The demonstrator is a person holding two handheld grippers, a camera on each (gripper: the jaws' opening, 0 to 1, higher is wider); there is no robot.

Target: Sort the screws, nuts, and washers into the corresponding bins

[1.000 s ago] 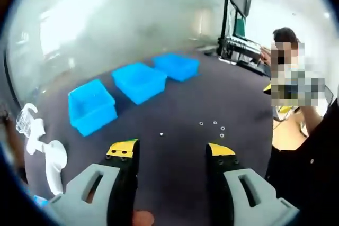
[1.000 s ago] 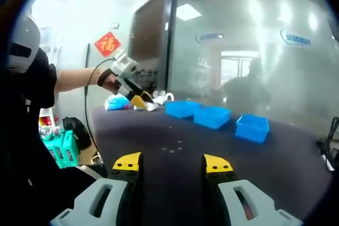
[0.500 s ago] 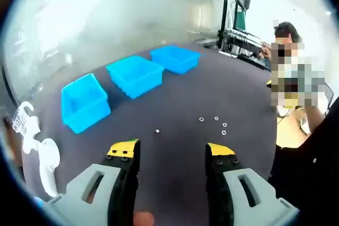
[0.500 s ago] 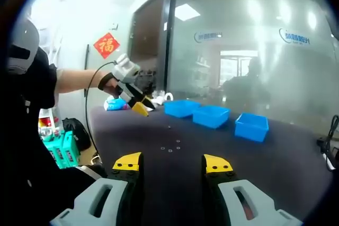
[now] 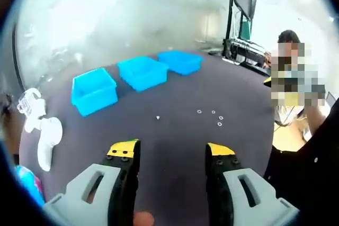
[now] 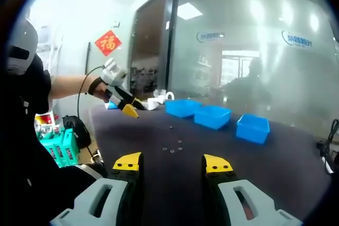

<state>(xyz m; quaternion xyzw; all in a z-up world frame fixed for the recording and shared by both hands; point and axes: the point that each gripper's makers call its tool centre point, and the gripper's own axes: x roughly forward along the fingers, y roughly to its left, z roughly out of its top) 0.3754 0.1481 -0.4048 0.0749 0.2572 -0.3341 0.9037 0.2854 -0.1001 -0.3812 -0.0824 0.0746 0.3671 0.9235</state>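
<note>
I've pulled my left gripper (image 5: 172,152) back from the 3 blue bins (image 5: 142,72); they sit farther off now, so no pick has begun. Both grippers hold nothing, jaws apart, right gripper (image 6: 172,163) too. The small parts (image 5: 211,117) lie on the table (image 5: 175,130), nearer me than the bins. I can't tell what the bins contain.
</note>
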